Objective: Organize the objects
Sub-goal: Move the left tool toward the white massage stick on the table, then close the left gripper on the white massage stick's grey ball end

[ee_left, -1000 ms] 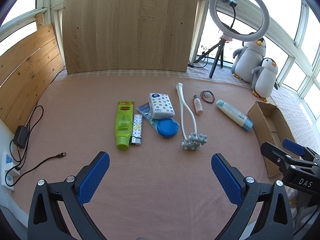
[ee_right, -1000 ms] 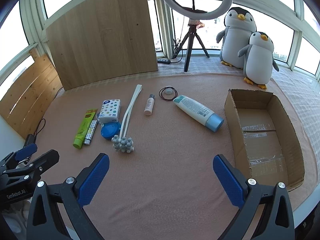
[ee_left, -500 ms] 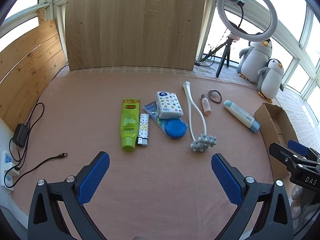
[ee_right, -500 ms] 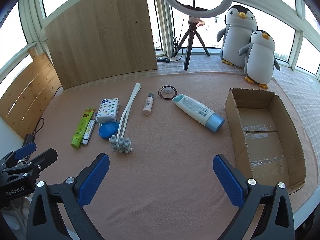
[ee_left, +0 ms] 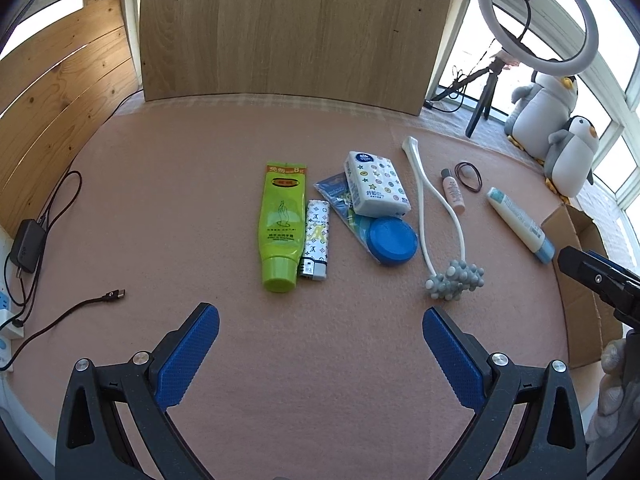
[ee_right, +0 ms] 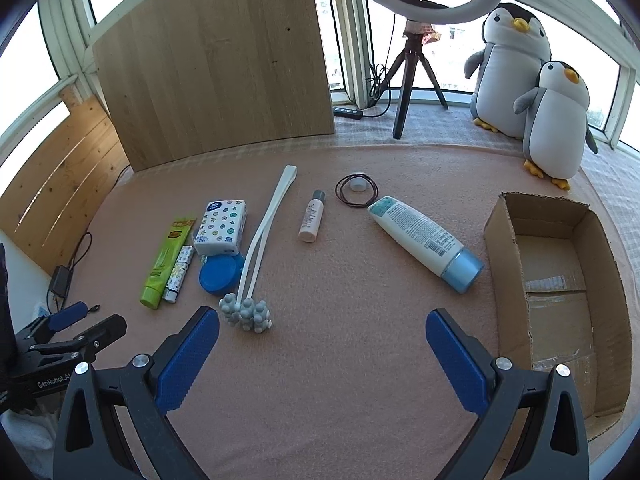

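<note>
Hovering above the pink mat [ee_left: 160, 208], the left gripper [ee_left: 320, 332] has its fingers spread wide with nothing between them — the green tube [ee_left: 281, 224] and lighter [ee_left: 316, 245] lie just ahead of its tips. The right gripper [ee_right: 322, 336] is likewise spread and empty — the knobbed massager [ee_right: 248, 312] sits just off its left finger [ee_right: 188, 356], the cardboard box [ee_right: 560, 280] to its right.

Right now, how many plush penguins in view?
2. Large plush penguin stands on the window ledge right of the ring-light tripod; small plush penguin stands against its right side, in front. Nothing suggests more hidden.
</note>
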Demonstrator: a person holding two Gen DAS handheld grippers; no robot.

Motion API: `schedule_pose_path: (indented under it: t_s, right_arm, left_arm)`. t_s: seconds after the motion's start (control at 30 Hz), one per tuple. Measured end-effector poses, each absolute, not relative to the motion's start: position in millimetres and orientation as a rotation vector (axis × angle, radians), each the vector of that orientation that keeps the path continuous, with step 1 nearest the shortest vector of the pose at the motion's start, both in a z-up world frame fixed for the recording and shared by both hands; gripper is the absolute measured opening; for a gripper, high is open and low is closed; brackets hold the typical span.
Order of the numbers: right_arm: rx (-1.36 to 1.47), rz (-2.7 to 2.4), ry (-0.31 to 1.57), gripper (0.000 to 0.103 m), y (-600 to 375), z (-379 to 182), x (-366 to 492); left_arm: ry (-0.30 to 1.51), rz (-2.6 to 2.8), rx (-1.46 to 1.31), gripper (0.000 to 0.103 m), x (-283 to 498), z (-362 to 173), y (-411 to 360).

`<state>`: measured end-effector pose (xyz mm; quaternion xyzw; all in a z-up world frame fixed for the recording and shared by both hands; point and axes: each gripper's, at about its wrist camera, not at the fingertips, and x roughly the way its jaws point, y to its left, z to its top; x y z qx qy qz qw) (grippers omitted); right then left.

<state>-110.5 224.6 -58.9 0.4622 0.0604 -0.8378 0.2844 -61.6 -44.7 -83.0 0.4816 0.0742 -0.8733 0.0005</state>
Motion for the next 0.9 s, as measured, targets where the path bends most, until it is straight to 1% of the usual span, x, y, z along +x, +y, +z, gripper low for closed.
schedule_pose_path:
  t_s: [0.07, 0.17, 0.2, 0.37, 0.5, 0.57, 0.6, 0.63, 0.7, 0.9]
  right_arm:
    - [1.259, -2.211, 0.175, 0.092, 212, -63, -118]
    - [1.275, -2.166, 0.197, 0.089, 192, -69, -125]
    - [1.275, -2.155, 0.214, 0.086, 185, -72, -126]
    - [1.341, -2.083, 0.261, 0.057, 152, -92, -136]
    - [1.386, -2.039, 0.276, 0.051, 139, -106, -141]
    - [1.406, -2.028, 0.277, 0.041, 140, -111, -143]
    - [1.416, -2.027, 0.276, 0.039, 141, -113, -144]
    - [1.424, -2.026, 0.270, 0.037, 144, -114, -145]
    - [1.436, -2.035, 0.253, 0.036, 151, -115, -149]
    - [1.476, -2.048, 0.217, 0.036, 171, -121, -160]
  left_arm:
    - [0.232, -2.737, 1.517, 0.103, -63, -87, -43]
    - [0.240, -2.741, 1.516, 0.103, -65, -91, -41]
    - [0.244, -2.745, 1.511, 0.103, -66, -91, -41]
    - [0.267, -2.753, 1.502, 0.102, -69, -93, -41]
    - [0.275, -2.751, 1.497, 0.100, -71, -95, -42]
    - [0.278, -2.748, 1.502, 0.098, -73, -97, -42]
    - [0.278, -2.749, 1.505, 0.097, -74, -97, -41]
    - [0.275, -2.749, 1.508, 0.097, -75, -98, -39]
    - [0.272, -2.753, 1.514, 0.096, -78, -100, -35]
    - [0.255, -2.787, 1.575, 0.090, -93, -106, -11]
